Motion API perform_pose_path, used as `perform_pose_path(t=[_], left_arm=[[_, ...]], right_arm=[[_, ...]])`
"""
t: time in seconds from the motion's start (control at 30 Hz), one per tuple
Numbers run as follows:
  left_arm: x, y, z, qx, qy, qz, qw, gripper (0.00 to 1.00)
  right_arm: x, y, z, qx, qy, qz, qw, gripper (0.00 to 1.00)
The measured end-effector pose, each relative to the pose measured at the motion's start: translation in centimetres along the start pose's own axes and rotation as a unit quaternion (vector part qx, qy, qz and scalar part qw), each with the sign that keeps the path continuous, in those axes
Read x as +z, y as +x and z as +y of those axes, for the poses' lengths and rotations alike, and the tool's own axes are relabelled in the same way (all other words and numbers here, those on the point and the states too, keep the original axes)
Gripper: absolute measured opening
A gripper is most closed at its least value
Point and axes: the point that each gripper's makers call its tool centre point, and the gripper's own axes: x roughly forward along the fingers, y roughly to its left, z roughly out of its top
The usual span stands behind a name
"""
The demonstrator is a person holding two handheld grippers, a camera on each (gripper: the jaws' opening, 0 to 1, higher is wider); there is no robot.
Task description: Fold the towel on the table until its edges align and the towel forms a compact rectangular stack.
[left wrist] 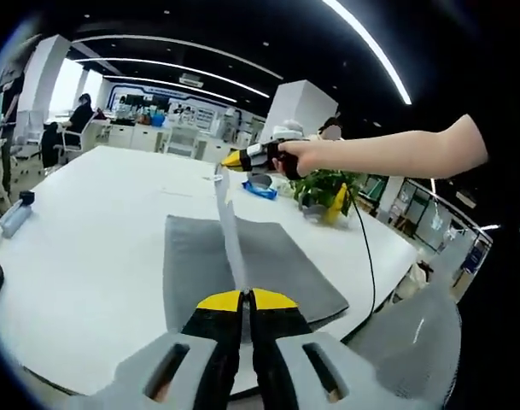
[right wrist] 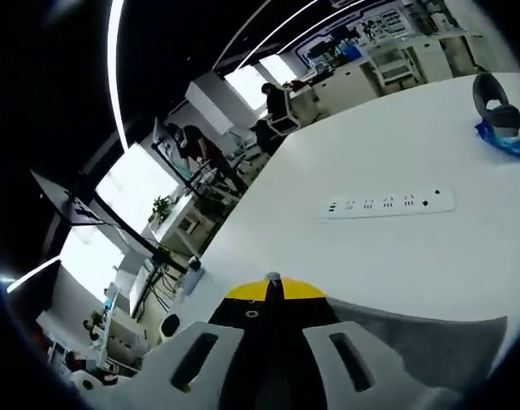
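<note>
towel point(left wrist: 268, 260) half lifted off white table point(left wrist: 89, 248), edge clenched by left gripper point(left wrist: 246, 301) and right gripper point(left wrist: 228, 160); open-plan office.

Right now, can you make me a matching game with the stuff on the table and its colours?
Things:
1. towel
2. power strip
3. plant
4. gripper tips

Colours:
A. green
B. yellow
C. grey
D. white

Pairs: 1-C, 2-D, 3-A, 4-B
</note>
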Motion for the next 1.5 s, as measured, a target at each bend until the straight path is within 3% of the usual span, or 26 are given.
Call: perform_pose_path(t=[0.07,0.33,0.77,0.9,1.03,1.17,1.33,1.43,1.5], left_arm=[[-1.0,0.4,0.7,0.000,-0.023,0.010,0.9997,0.03],[-3.5,1.4,3.8,0.016,-0.042,0.042,0.9981,0.03],[-5.2,1.5,5.0,0.022,-0.062,0.053,0.9964,0.03],[-6.1,1.4,5.2,0.022,-0.070,0.060,0.9955,0.03],[-6.9,1.2,5.9,0.036,-0.078,0.061,0.9945,0.03],[-6.9,1.2,6.5,0.055,-0.062,0.062,0.9946,0.04],[-6.6,1.3,6.4,0.054,-0.056,0.046,0.9959,0.08],[-5.9,0.9,7.3,0.074,-0.014,0.029,0.9968,0.12],[-5.3,0.6,7.3,0.071,-0.014,0.015,0.9973,0.15]], right_arm=[[-0.3,0.6,-0.2,-0.003,0.003,0.001,1.0000,0.00],[-1.4,3.1,-1.2,-0.019,0.003,0.015,0.9997,0.00],[-3.5,6.2,-2.1,-0.022,0.014,0.035,0.9990,0.00],[-4.4,7.2,-1.4,-0.003,0.045,0.035,0.9984,0.00],[-5.3,7.7,-1.8,-0.013,0.019,0.052,0.9984,0.00],[-6.1,8.4,-2.0,-0.004,0.070,0.057,0.9959,0.01],[-5.7,8.6,-1.8,-0.005,0.083,0.045,0.9955,0.00],[-5.6,8.2,-1.4,-0.006,0.069,0.045,0.9966,0.05],[-6.0,7.6,-1.6,-0.006,0.052,0.055,0.9971,0.04]])
